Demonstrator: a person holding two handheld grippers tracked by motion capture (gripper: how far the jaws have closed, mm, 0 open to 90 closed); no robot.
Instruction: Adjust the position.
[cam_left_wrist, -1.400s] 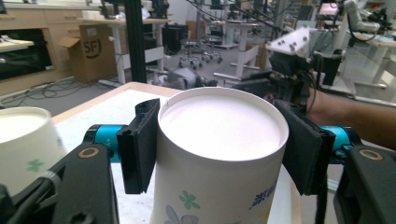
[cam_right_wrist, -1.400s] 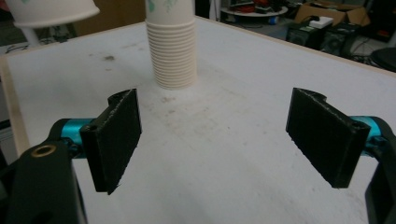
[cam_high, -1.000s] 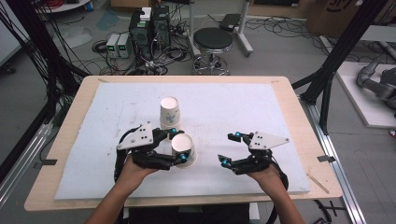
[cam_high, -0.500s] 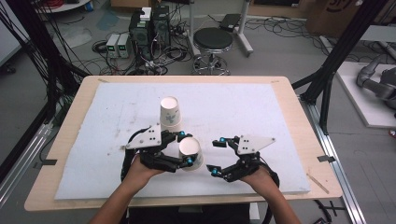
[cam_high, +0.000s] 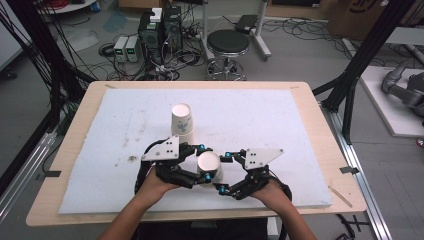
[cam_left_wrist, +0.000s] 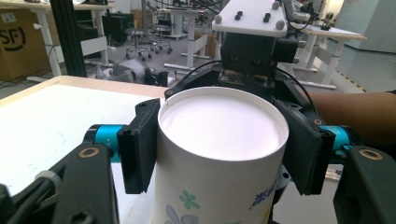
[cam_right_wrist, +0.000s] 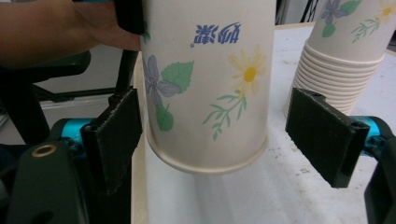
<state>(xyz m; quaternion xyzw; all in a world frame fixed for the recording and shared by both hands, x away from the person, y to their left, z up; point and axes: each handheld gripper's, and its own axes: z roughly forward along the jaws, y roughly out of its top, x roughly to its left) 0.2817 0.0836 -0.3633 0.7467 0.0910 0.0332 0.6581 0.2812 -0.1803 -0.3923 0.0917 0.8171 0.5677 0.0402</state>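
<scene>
The left tongs are clamped on an upside-down paper cup, its flat white base facing up and its flowered wall pinched between the two black pads, as the left gripper view shows from close in; the cup hangs clear of the white mat, its rolled rim in the air in the right gripper view. The right tongs stand wide open just to the cup's right, their pads on either side of the cup's lower wall with a gap on each side, so they press on nothing. Against the earlier frames, the right hand has slid leftward across the counter, closing the space that lay between the two tools until its open jaws now bracket the cup; the left hand and its cup have shifted a little toward the middle, and the stack of cups behind has kept its place. The stack is cut off at the top in the right gripper view, where its nested rims show just beyond the right pad. In the left gripper view the cup hides most of the right tool, whose grey plate and body rise behind it. In the high view the cup's wall is largely masked by the tool bodies. Both forearms enter from the bottom edge, angled inward, hands low over the mat's near edge, tools pointing at each other.
</scene>
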